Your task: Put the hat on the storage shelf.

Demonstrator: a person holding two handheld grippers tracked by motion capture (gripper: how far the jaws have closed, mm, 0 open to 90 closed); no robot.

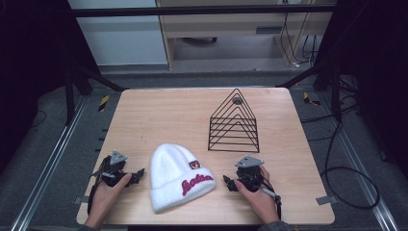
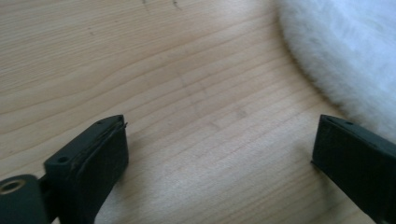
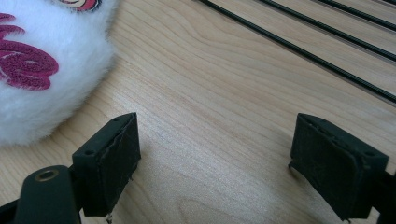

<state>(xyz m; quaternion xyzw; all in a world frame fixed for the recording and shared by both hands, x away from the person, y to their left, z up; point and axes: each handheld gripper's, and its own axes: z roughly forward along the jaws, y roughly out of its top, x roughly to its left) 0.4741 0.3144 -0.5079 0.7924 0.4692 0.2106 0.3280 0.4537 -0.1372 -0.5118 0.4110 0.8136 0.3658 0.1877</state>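
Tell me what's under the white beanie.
The white beanie lies flat on the wooden table, between the open left gripper and right gripper. Anything beneath or inside it is covered.

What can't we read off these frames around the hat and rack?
- White hat: the red word on its cuff and the small patch are too small in the high view, and cut off by the frame edge in the right gripper view.
- Wire rack: the right gripper view crops it to a few bars.
- Round thing behind the rack's peak: too small to identify.
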